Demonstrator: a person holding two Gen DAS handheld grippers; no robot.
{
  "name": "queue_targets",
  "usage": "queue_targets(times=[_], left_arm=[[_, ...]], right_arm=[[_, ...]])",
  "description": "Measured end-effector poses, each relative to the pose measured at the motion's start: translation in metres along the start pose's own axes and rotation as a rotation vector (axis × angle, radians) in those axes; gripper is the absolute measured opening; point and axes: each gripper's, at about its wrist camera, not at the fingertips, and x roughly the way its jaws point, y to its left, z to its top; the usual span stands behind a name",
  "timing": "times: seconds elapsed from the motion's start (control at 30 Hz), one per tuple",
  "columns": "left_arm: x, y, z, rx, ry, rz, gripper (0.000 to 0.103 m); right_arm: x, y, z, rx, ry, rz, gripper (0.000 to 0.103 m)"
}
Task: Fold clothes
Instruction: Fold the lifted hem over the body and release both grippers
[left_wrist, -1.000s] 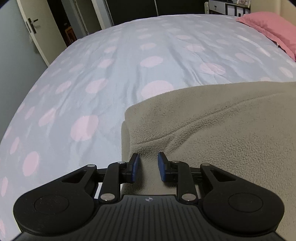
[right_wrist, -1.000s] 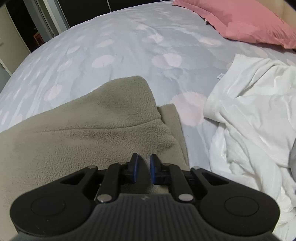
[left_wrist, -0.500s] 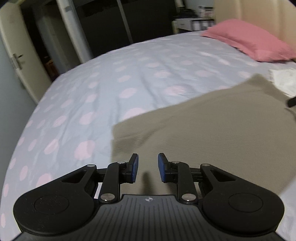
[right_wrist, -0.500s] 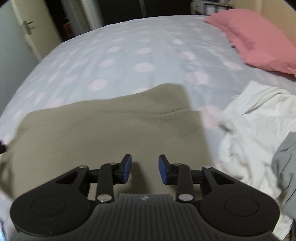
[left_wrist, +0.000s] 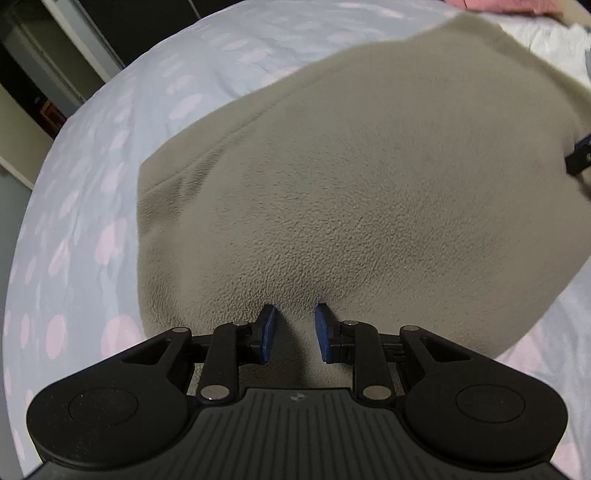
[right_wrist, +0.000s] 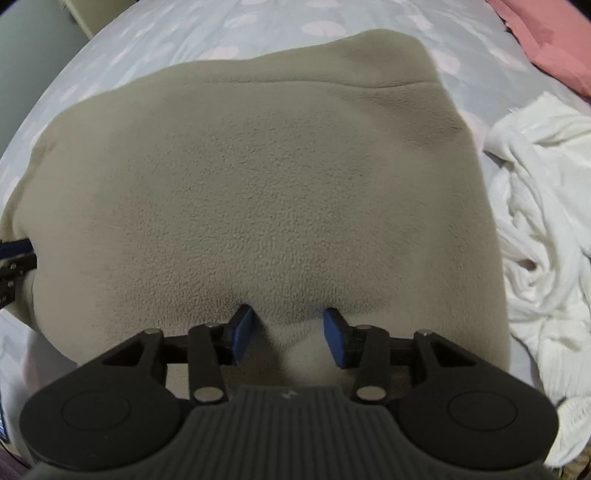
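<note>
A folded olive-grey fleece garment (left_wrist: 369, 177) lies flat on the bed and fills most of both views (right_wrist: 258, 184). My left gripper (left_wrist: 294, 325) is open over its near left part, with nothing between the pads. My right gripper (right_wrist: 287, 332) is open wider over its near right part, also empty. The tip of the right gripper shows at the right edge of the left wrist view (left_wrist: 580, 155). Part of the left gripper shows at the left edge of the right wrist view (right_wrist: 14, 258).
The bed has a pale blue sheet with pink dots (left_wrist: 92, 192). A crumpled white garment (right_wrist: 539, 221) lies right of the fleece. A pink pillow (right_wrist: 546, 40) lies at the far right. A dark doorway (left_wrist: 22, 74) is beyond the bed's far left.
Both grippers let go of the fleece edge, rose, then came down close over the fleece. The right gripper's jaws have opened wider. The fleece now lies folded flat.
</note>
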Motion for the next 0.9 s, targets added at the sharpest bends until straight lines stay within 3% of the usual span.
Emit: queue_targets(times=[0.3,0.4,0.43,0.5,0.63,0.67,0.7,0.8,0.9], left_arm=[[-0.006,0.011,0.000,0.005,-0.012,0.001,0.025],[-0.020,0.022,-0.002,-0.009,-0.053,0.047,0.045],[-0.024,0.033,-0.002,-0.037,-0.073,0.057,0.048],[-0.031,0.057,-0.003,-0.121,-0.105,0.053,0.048],[-0.033,0.113,-0.011,-0.359,-0.147,0.010,0.059],[-0.030,0.127,-0.013,-0.420,-0.154,0.003,0.060],[-0.030,0.136,-0.015,-0.462,-0.154,-0.004,0.060],[-0.017,0.144,-0.021,-0.535,-0.131,-0.047,0.060],[-0.004,0.151,-0.026,-0.593,-0.110,-0.084,0.060]], right_arm=[[-0.010,-0.013,0.002,0.006,-0.021,0.028,0.048],[-0.024,-0.030,0.007,0.024,-0.073,0.014,0.050],[-0.028,-0.036,0.009,0.029,-0.090,0.010,0.052],[-0.037,-0.047,0.012,0.041,-0.125,0.001,0.065],[-0.056,-0.070,0.018,0.065,-0.194,-0.018,0.074],[-0.060,-0.077,0.020,0.076,-0.210,-0.023,0.084],[-0.061,-0.087,0.023,0.108,-0.218,-0.031,0.088],[-0.058,-0.105,0.022,0.172,-0.228,-0.051,0.088],[-0.048,-0.116,0.024,0.239,-0.205,-0.013,0.089]])
